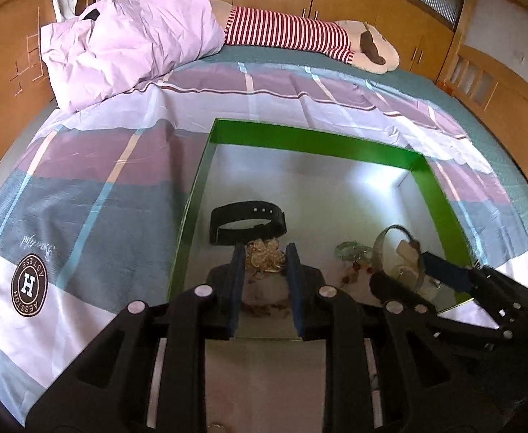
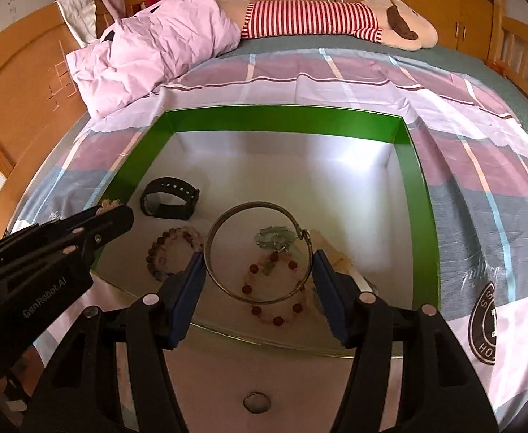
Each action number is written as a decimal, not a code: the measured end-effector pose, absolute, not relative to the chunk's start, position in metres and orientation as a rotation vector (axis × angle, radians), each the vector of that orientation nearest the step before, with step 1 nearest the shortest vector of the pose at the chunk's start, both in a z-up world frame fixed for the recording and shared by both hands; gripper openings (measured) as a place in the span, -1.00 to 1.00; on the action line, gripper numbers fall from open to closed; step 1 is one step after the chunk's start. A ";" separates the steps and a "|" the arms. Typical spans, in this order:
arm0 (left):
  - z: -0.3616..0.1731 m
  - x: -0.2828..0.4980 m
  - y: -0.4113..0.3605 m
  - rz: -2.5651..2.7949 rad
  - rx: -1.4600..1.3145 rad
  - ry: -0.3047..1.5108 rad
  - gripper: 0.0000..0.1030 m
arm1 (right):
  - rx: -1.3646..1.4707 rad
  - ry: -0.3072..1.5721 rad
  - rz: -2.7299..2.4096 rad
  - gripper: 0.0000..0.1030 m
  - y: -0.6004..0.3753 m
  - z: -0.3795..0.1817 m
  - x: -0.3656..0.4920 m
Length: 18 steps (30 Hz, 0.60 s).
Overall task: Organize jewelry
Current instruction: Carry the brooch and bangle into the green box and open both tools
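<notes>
Right wrist view: we hold our right gripper (image 2: 258,270) over a green box (image 2: 421,216) that sits on the bed. A thin metal bangle (image 2: 213,274) is squeezed between its two blue pads (image 2: 193,281). The pads touch the ring on both sides, so they are wide apart but closed tight on it. The ring hangs above the white floor of the box.

Under the ring we see a bracelet of red beads (image 2: 276,321) and a small green piece (image 2: 275,238). A bracelet of brown beads (image 2: 159,263) lies to the left, just beside the left pad. A black watch band (image 2: 170,202) sits farther back in the box, apart from the others. Something pale lies behind the right pad, and we cannot tell what it is.

Left wrist view: our left gripper (image 1: 265,263) is low in the near left part of the box. A gold, lacy piece (image 1: 264,258) sits between its blue pads (image 1: 237,278). We cannot tell if the pads press on it or only stand beside it. The black watch band is just behind it.

A purple pillow (image 2: 155,50) and a soft toy in a red striped shirt (image 2: 318,18) lie at the far end of the striped sheet (image 2: 480,166).
</notes>
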<state>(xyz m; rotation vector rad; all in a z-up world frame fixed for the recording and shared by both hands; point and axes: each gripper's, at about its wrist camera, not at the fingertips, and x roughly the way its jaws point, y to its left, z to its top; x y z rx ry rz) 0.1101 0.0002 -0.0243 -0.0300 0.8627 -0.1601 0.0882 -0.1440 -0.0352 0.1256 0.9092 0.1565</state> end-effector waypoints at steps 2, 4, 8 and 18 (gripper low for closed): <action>-0.026 0.111 0.000 -0.156 -0.019 0.867 -0.56 | 0.122 0.906 0.149 0.18 -0.144 -0.034 0.088; -0.027 0.111 0.000 -0.152 -0.024 0.872 -0.43 | 0.117 0.901 0.140 0.19 -0.145 -0.034 0.087; -0.020 0.108 0.004 -0.144 -0.052 0.859 -0.06 | 0.151 0.897 0.124 0.34 -0.150 -0.030 0.086; -0.014 0.105 0.007 -0.149 -0.078 0.858 -0.04 | 0.123 0.877 0.149 0.35 -0.144 -0.019 0.075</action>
